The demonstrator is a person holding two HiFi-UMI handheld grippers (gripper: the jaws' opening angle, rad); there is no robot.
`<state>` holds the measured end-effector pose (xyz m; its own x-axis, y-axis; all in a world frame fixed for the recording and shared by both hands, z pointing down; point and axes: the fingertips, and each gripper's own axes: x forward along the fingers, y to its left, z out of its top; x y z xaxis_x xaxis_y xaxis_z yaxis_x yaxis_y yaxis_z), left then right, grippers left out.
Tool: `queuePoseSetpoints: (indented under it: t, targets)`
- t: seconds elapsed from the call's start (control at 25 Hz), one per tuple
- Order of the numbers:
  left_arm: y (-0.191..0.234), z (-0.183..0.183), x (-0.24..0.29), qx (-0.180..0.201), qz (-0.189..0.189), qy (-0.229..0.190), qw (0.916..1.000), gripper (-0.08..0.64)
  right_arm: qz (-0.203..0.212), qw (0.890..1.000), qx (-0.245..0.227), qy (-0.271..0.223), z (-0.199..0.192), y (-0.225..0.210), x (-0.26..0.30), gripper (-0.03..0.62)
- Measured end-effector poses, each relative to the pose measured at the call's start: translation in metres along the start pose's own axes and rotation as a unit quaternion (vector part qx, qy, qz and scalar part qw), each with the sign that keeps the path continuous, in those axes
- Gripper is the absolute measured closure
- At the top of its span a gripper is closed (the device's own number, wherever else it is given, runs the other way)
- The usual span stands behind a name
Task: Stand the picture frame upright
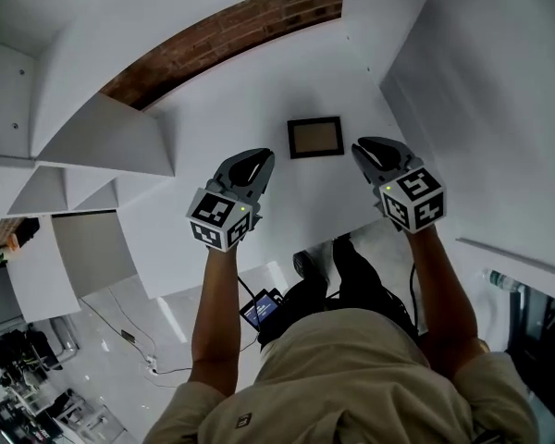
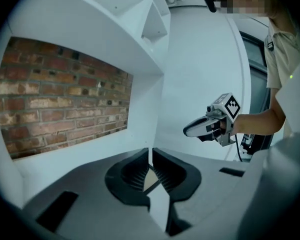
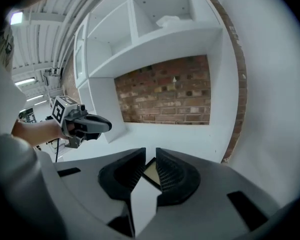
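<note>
The picture frame is seen lying flat on the white shelf, just ahead of both grippers and between them. The left gripper is closed on nothing. The right gripper is parted slightly, with nothing gripped.

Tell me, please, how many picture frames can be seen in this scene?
1. The picture frame lies flat on the white counter, face up. The shelves above are only partly in view, so another frame could be hidden there.

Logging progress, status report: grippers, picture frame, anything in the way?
Left gripper shut, empty. Right gripper open, empty. Picture frame flat on counter, untouched. Nothing blocking.
</note>
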<state>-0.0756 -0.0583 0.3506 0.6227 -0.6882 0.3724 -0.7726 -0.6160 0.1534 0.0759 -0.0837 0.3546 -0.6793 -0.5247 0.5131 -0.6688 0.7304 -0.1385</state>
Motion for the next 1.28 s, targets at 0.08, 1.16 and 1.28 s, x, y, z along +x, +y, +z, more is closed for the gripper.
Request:
queuePoseSetpoints:
  t: [0.08, 1.16, 1.28]
  targets:
    - [0.012, -0.019, 0.022, -0.017, 0.002, 0.017, 0.9997, 0.552, 0.005, 1.0, 0.011, 0.021, -0.015, -0.015, 0.026, 0.514]
    - [0.082, -0.185, 0.166, -0.056, 0.048, 0.233, 0.9696, 0.482, 0.002, 0.977, 0.111, 0.184, -0.158, -0.089, 0.173, 0.463]
    - [0.081, -0.184, 0.167, -0.077, 0.043, 0.222, 0.9712, 0.482, 0.006, 0.974, 0.125, 0.19, -0.164, -0.088, 0.177, 0.463]
